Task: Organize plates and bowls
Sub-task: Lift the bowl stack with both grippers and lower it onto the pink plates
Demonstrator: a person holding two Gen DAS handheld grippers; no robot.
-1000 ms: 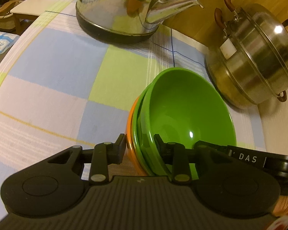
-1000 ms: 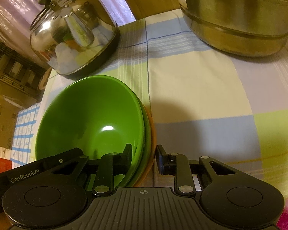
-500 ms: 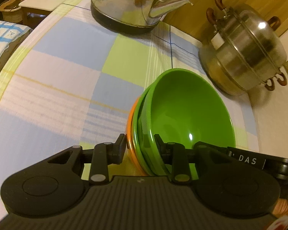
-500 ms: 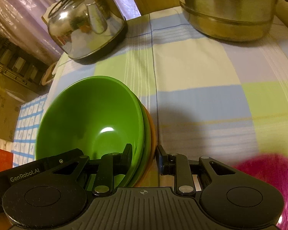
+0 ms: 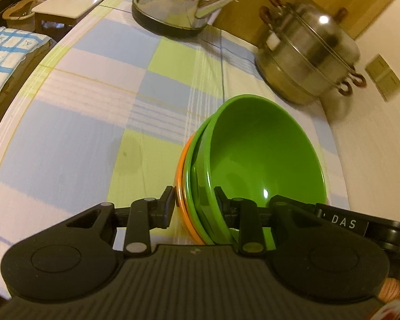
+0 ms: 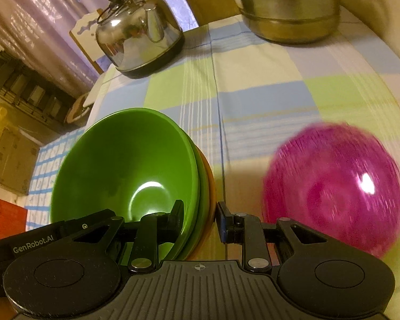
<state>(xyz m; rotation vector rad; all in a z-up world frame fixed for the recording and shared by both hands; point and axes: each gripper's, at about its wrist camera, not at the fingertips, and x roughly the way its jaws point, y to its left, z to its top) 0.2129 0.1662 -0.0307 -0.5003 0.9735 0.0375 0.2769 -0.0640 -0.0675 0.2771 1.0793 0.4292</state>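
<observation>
The left gripper [image 5: 193,198] is clamped on the left rim of the nested stack [image 5: 200,186]: an empty green bowl [image 5: 264,157] inside green and orange dishes, held above the checked tablecloth [image 5: 93,106]. The right gripper [image 6: 200,213] pinches its right rim. Right, a blurred magenta bowl [image 6: 333,189]. Far: kettle [image 6: 138,42], lidded steamer pot [image 5: 306,53].

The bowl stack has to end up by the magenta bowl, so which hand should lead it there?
Probably right: its tongs grip the stack on the side where the magenta bowl sits; left wrist view doesn't show it.
</observation>
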